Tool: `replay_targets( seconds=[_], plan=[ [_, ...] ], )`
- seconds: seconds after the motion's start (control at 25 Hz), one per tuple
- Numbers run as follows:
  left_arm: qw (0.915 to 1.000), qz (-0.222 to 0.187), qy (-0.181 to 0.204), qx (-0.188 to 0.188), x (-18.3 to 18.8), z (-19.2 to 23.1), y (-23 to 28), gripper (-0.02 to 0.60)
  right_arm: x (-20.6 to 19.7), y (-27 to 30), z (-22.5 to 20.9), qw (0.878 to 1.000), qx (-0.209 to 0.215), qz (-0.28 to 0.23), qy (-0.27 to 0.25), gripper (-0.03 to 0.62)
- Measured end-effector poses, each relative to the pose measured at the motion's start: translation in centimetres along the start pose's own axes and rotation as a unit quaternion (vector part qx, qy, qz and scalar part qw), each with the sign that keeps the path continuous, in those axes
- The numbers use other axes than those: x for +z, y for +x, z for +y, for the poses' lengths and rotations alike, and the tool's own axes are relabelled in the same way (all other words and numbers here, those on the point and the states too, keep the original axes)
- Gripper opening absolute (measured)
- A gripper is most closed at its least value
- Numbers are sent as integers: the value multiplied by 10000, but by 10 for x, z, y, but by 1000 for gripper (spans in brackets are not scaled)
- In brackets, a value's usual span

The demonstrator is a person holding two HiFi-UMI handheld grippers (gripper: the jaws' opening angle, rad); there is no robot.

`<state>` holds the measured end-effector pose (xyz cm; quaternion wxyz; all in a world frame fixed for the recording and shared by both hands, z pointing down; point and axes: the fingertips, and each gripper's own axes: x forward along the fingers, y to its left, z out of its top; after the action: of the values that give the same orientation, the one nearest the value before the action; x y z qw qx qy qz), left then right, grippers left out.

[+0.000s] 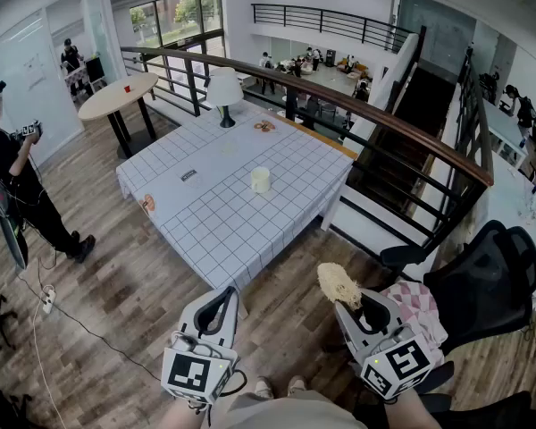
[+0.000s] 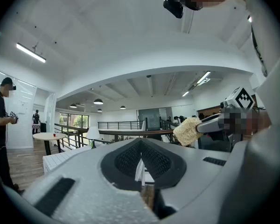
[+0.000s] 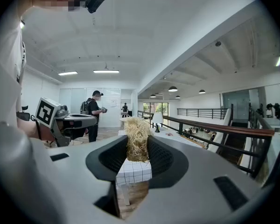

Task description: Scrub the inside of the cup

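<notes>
A small pale yellow cup (image 1: 260, 180) stands upright near the middle of the table with the white checked cloth (image 1: 214, 222). Both grippers hang over the wooden floor, well short of the table's near corner. My left gripper (image 1: 220, 304) (image 2: 141, 166) is shut, and nothing is between its jaws. My right gripper (image 1: 349, 304) (image 3: 137, 149) is shut on a straw-coloured loofah scrubber (image 1: 339, 284) (image 3: 137, 138), which sticks up past the jaw tips. That scrubber (image 2: 187, 130) also shows to the right in the left gripper view.
A white lamp (image 1: 224, 92) stands at the table's far end, with small flat items near the edges. A person in black (image 1: 18, 186) stands at the left. A dark railing (image 1: 384, 119) runs behind the table. A black office chair (image 1: 482, 284) and a pink checked cloth (image 1: 417, 307) are beside me on the right.
</notes>
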<state>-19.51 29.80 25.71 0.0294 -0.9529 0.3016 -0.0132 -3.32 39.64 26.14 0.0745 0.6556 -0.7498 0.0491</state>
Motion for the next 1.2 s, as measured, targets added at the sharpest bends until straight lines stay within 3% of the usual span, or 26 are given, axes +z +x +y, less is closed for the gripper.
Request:
replay_targets(
  seconds=[1.2],
  plan=[
    [9999,72,-157,4,-2,-45,30,14,-16,-19,-55,9989,48,-280,377,129]
  ],
)
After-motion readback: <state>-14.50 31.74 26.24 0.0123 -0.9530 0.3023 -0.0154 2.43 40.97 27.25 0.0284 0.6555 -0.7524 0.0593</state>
